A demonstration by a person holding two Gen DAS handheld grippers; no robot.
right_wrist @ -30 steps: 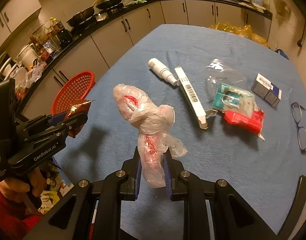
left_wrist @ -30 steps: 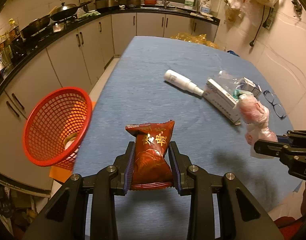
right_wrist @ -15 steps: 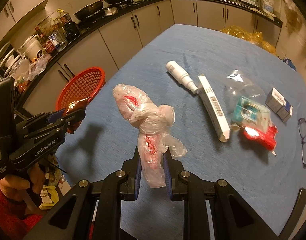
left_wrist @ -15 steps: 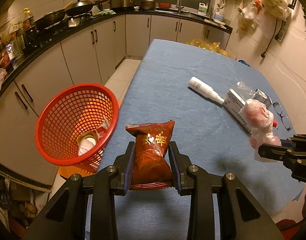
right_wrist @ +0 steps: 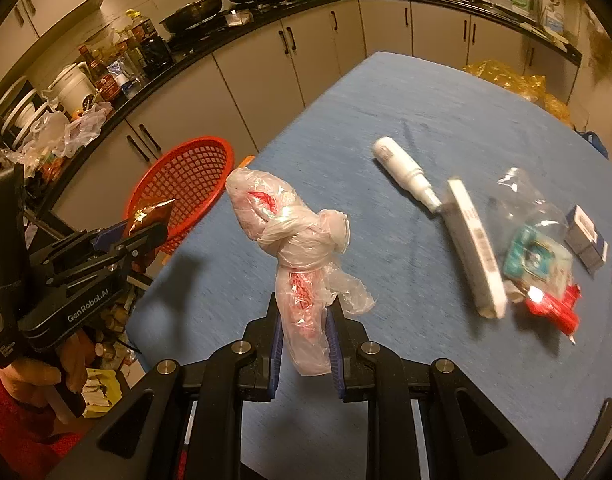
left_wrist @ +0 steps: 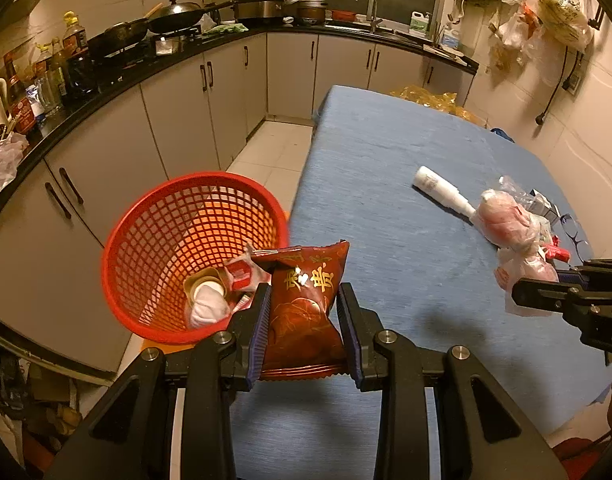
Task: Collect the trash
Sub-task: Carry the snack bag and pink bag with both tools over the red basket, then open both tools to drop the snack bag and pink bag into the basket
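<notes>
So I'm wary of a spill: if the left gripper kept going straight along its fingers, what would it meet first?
Probably the near rim of the red basket, or the blue table edge beside it. The left gripper, shut on the snack packet, points at that boundary, and depth is unclear.

Glossy foil snack packet (left_wrist: 304,300), crinkled thin plastic bag (right_wrist: 302,256), matt woven tablecloth (left_wrist: 385,184).

Right hand-held gripper (right_wrist: 304,334) clamps knotted plastic bag (right_wrist: 296,248) above blue table (right_wrist: 425,120).
</notes>
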